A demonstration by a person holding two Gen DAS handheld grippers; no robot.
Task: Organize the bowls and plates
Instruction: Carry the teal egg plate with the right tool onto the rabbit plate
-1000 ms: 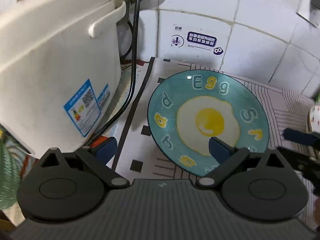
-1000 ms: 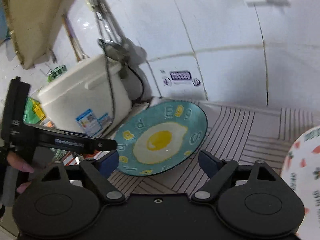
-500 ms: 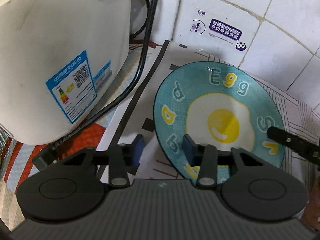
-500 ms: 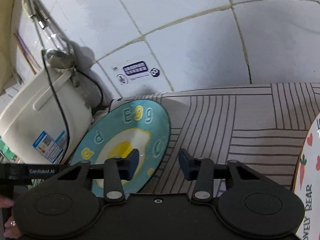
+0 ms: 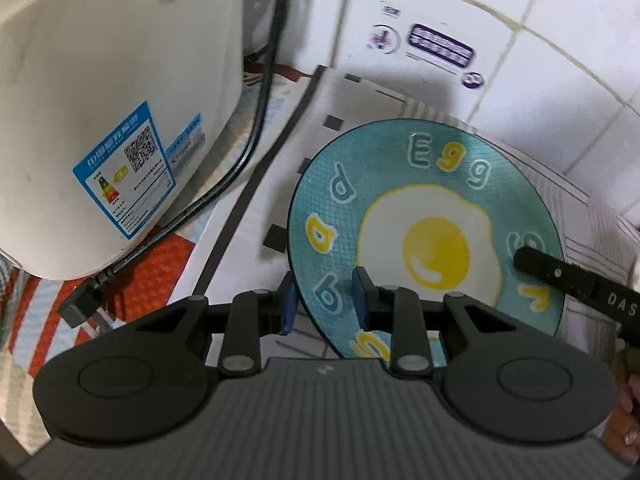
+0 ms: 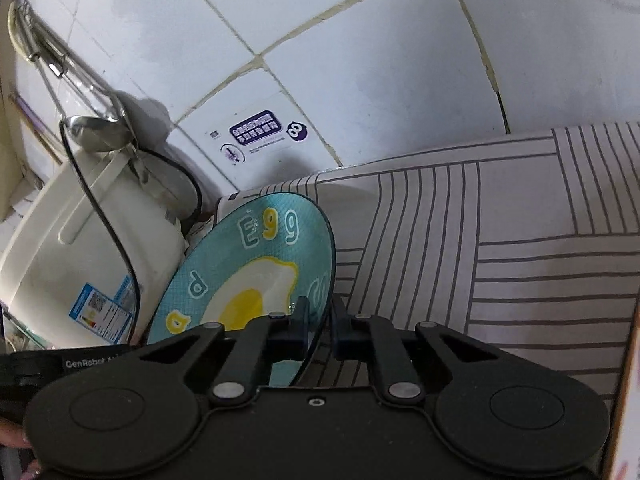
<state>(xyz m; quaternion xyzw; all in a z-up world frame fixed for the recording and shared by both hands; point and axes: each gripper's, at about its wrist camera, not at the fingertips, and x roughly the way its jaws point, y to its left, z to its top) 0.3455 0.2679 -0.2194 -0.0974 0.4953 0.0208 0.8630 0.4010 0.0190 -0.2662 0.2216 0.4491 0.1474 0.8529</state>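
Plainly a glazed ceramic plate (image 5: pixel 424 216), teal with a fried egg painted in the middle: stiff, fairly weighty, slick under rubber pads, and apt to chip or shatter if dropped or knocked against the tiled wall (image 6: pixel 360 60). Best taken at the rim, on two opposite sides, with a firm squeeze and no twisting. Sitting at the back left corner of the striped cloth (image 6: pixel 520 240), close to the wall and just beside the white rice cooker (image 5: pixel 100 80). Clamped at its right rim by the right gripper (image 6: pixel 320 328), pads drawn tight together with only the rim between. Flanked at the near left rim by the left gripper (image 5: pixel 325 304), jaws closing, rim between them, not yet seen to press. Round, so no long axis to speak of; face up, "Egg" lettering toward the wall. Possibly tipped up at one side in the right wrist view, though impossible to tell through the fisheye.
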